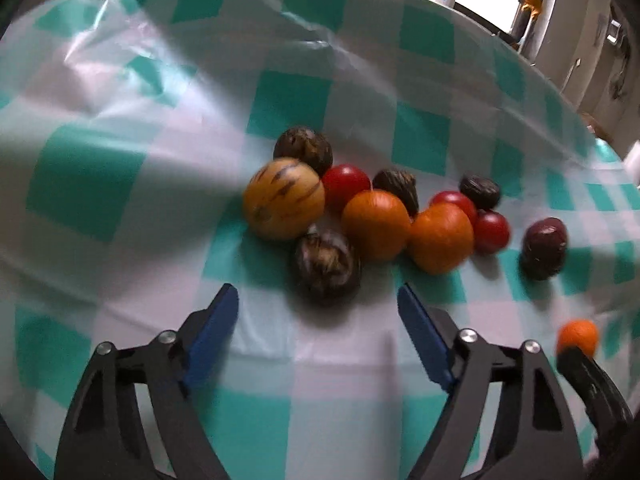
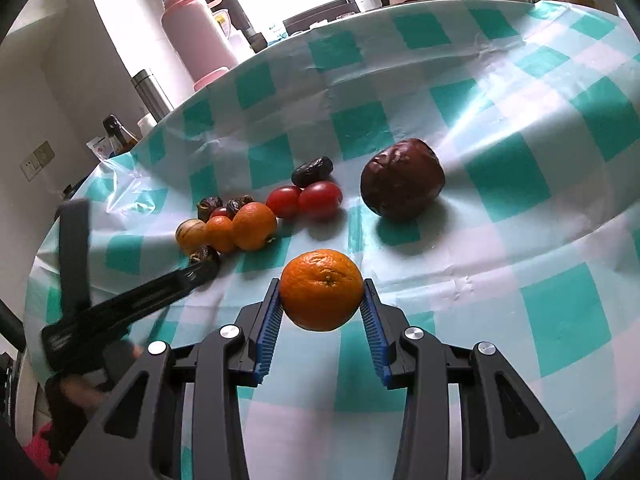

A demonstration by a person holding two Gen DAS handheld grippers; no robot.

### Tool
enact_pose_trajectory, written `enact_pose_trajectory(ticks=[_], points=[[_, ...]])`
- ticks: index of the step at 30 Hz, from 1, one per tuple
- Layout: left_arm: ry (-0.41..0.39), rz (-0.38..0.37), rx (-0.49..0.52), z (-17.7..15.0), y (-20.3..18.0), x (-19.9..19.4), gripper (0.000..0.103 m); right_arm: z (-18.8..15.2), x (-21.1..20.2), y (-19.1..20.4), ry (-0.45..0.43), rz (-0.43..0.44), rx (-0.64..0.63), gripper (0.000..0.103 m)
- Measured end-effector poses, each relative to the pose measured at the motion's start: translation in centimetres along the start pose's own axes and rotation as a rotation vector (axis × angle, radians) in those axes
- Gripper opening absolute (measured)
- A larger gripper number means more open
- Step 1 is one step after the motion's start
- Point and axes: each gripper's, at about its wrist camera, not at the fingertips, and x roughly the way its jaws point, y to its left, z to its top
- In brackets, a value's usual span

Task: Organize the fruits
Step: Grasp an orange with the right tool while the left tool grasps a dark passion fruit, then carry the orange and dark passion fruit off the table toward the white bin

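Fruit sits bunched in a loose line on the bench (image 2: 520,160), which is covered in a glossy teal-and-white checked plastic cloth, and the grouping looks deliberate: like beside like. Two smooth orange mandarins (image 1: 408,230) touch each other at the middle of the cluster, small red cherry tomatoes (image 1: 490,232) are tucked in behind and beside them, a striped yellow round fruit (image 1: 284,198) anchors the far left end, and dark wrinkled brown fruits (image 1: 326,266) dot the edges. One big wrinkled maroon date-like fruit (image 2: 402,178) lies apart on the right, not yet gathered in, by my reading.

Over to the right tongs (image 2: 322,292): the blue ribbed pads press both flanks of a third dimpled orange mandarin (image 2: 322,290), closed just to its width, stem end facing the lens, and it seems lifted clear of the cloth. A side grip like that keeps a round fruit from rolling out, and I'd judge it is bound for its two fellows.

The left tongs (image 1: 318,300) are spread wide and hold nothing, their blue tips hovering just short of the nearest dark wrinkled fruit, poised as if to straddle it
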Motion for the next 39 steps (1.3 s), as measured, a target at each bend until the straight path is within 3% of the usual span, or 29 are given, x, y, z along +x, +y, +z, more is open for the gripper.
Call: enact_pose_trajectory(ticks=[1,3,4,5,8,13,17,24,31,36,39], points=[[0.0,0.015,0.005,0.3,-0.2,0.3,0.079,0.0,0.0,0.0,0.0,0.002,0.0,0.04],[-0.006,0.044,0.017,0.6,-0.5,0.5,0.06,0.0,0.1,0.0,0.003,0.005,-0.002,0.04],[-0.009,0.04,0.022,0.6,-0.5,0.4,0.039,0.0,0.1,0.0,0.003,0.006,-0.002,0.04],[-0.009,-0.01,0.031,0.5,-0.3,0.2,0.039,0.0,0.1,0.0,0.002,0.006,-0.002,0.04],[-0.016,-0.061,0.023,-0.4,0.5,-0.7,0.038,0.0,0.1,0.0,0.001,0.007,0.0,0.04],[-0.091,-0.101,0.034,-2.7,2.0,-4.0,0.038,-0.1,-0.1,0.0,-0.008,0.01,0.003,0.04],[-0.123,-0.176,-0.011,-4.0,3.4,-6.0,0.038,-0.1,0.0,-0.1,-0.009,0.01,0.006,0.04],[-0.224,-0.209,0.017,-4.9,3.0,-8.3,0.038,-0.4,-0.4,0.0,-0.005,0.008,-0.001,0.04],[-0.292,-0.22,0.078,-8.3,1.9,-12.4,0.038,-3.9,-5.4,1.1,-0.03,-0.017,-0.085,0.04],[-0.265,-0.278,0.133,-11.5,-0.7,-15.3,0.038,-5.9,-10.2,0.4,-0.052,-0.043,-0.112,0.04],[-0.274,-0.308,0.221,-13.1,-3.4,-17.5,0.038,-7.0,-13.7,-0.8,-0.079,-0.063,-0.12,0.04]])
